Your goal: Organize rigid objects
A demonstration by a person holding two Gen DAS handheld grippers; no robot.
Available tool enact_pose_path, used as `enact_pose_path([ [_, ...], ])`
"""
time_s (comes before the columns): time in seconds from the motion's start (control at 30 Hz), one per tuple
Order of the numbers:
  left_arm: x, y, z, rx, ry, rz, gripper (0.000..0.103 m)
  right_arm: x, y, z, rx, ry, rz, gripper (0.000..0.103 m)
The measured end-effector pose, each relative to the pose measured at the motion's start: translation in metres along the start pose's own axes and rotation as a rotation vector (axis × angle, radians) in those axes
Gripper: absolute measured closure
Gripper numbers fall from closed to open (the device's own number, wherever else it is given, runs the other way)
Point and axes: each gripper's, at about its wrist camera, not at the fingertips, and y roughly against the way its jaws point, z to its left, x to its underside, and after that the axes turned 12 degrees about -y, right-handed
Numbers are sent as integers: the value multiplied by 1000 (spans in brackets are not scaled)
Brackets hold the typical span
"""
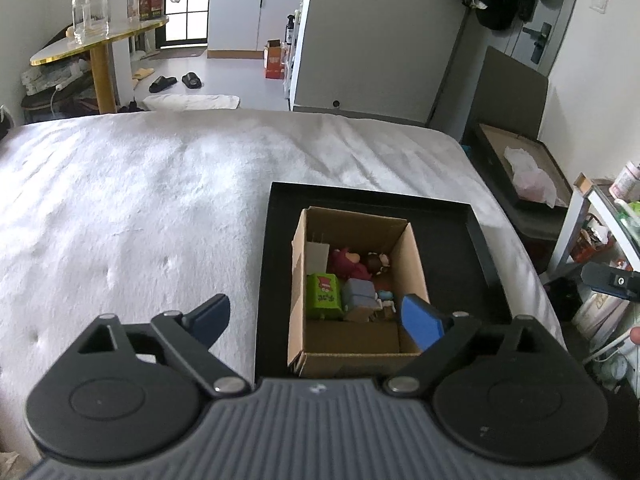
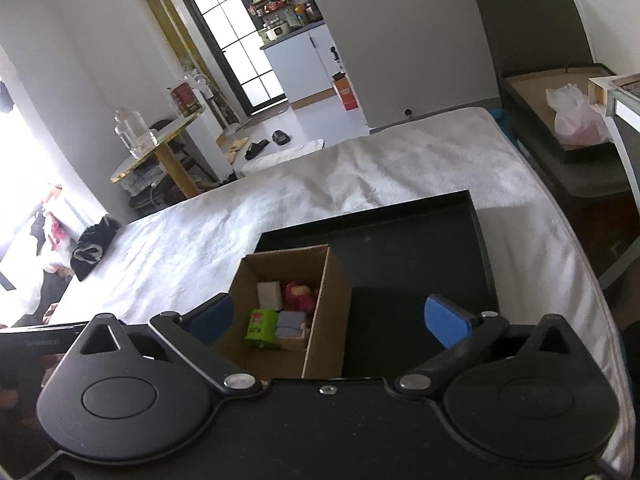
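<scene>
While both tools hang above the bed, neither grips anything. The left gripper (image 1: 318, 322) is spread wide, fingers apart and empty, poised over the near end of the box (image 1: 416, 264); its right pad (image 1: 422, 322) overlaps the box's near right corner in the left view, the left pad (image 1: 210, 316) sits over the blanket (image 1: 140, 200). The right gripper (image 2: 326, 318) is likewise released and empty, its left pad (image 2: 210, 316) at the box's (image 2: 324, 320) near left wall, its right pad (image 2: 446, 320) over the tray (image 2: 400, 240).

The box stands upright and open-topped inside the black tray (image 1: 276, 260), toward the tray's left side. Inside it, packed close: a green carton (image 1: 324, 296) at the near left, a grey block (image 1: 360, 294) just beside it, a white block (image 1: 318, 256) against the far left wall, a red toy (image 1: 346, 262) in the middle, a brown toy (image 1: 378, 262) next to it. Smaller pieces at the near right are too indistinct to identify.

The tray rests flat on the white blanket, near the bed's right edge. Beyond the bed, a gold-rimmed table (image 1: 96, 46) carries a glass jar (image 1: 90, 12).
</scene>
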Motion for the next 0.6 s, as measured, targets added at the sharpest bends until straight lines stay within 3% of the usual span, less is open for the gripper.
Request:
enact_pose_path([
  [0.6, 19, 44, -3, 53, -25, -72, 8, 24, 50, 17, -15, -6, -40, 0],
])
